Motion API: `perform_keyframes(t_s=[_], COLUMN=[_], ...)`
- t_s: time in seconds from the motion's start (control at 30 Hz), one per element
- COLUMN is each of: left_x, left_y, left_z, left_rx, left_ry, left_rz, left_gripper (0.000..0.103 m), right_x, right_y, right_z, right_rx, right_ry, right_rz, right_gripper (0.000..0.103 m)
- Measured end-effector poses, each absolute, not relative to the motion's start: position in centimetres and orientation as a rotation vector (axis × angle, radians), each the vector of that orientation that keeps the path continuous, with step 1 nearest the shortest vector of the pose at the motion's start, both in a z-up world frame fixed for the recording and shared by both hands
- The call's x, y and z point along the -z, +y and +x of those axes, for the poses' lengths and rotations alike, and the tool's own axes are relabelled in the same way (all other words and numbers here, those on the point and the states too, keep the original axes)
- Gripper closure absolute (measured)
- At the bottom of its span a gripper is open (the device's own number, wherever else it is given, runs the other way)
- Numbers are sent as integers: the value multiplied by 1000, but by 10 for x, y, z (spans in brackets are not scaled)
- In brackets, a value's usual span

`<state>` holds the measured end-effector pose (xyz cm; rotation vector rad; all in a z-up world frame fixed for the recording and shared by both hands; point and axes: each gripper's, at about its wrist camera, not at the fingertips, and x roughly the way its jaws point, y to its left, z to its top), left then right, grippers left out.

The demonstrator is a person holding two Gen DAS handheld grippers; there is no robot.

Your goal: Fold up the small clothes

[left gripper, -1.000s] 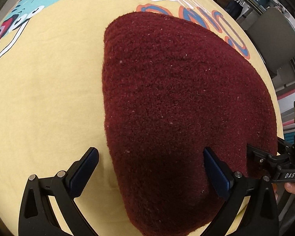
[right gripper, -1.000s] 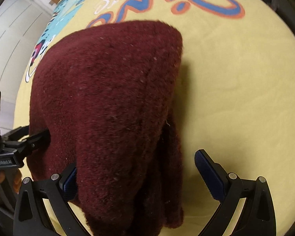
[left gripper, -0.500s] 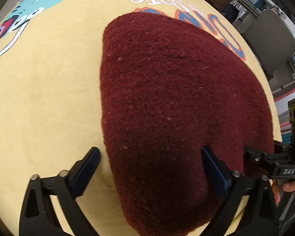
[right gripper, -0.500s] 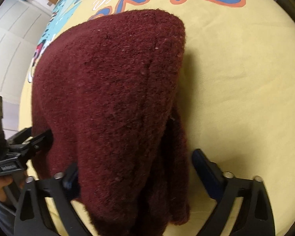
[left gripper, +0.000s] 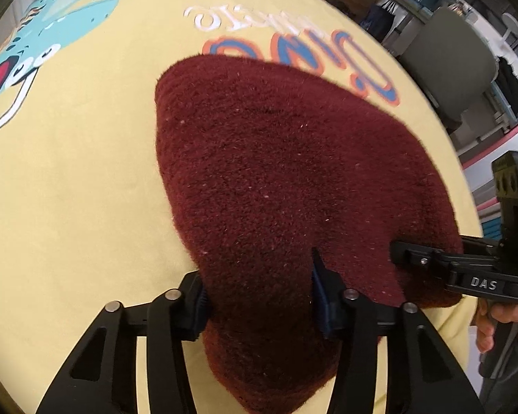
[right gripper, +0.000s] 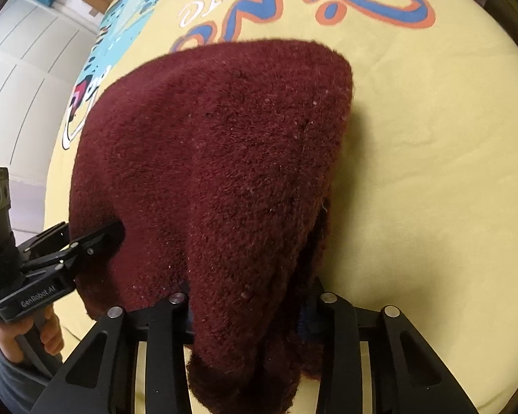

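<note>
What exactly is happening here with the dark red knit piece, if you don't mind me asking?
A person is working with a handheld gripper in each hand on a dark red fuzzy garment that lies on a yellow sheet printed with cartoon lettering. The left gripper is shut on the near edge of the garment, and the right gripper is clamped on the same edge further along. The garment already lies doubled over, so this looks like the start of another fold.
</note>
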<state>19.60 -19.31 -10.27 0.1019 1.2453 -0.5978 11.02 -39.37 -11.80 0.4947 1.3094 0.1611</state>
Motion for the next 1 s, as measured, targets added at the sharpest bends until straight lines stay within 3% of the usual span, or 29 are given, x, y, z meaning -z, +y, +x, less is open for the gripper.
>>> perform_keyframes(t_s=[0.5, 0.73, 0.87, 0.97, 1.0], left_x=[23, 35, 69, 89, 90], left_y=[-119, -71, -48, -38, -29], left_z=[194, 191, 188, 182, 179], left_rx=[602, 520, 474, 458, 450], left_ry=[1115, 1134, 1198, 1223, 1219], left_rz=[26, -4, -30, -33, -34], left_gripper=[63, 63, 63, 57, 47], right_x=[37, 47, 75, 95, 102], right_y=[-335, -265, -235, -213, -212], right_z=[129, 155, 159, 167, 166], right_rx=[-242, -295, -292, -261, -252], right_ry=[1192, 1227, 1283, 1321, 1328], right_rz=[397, 340, 287, 255, 258], right_gripper=[70, 69, 69, 66, 62])
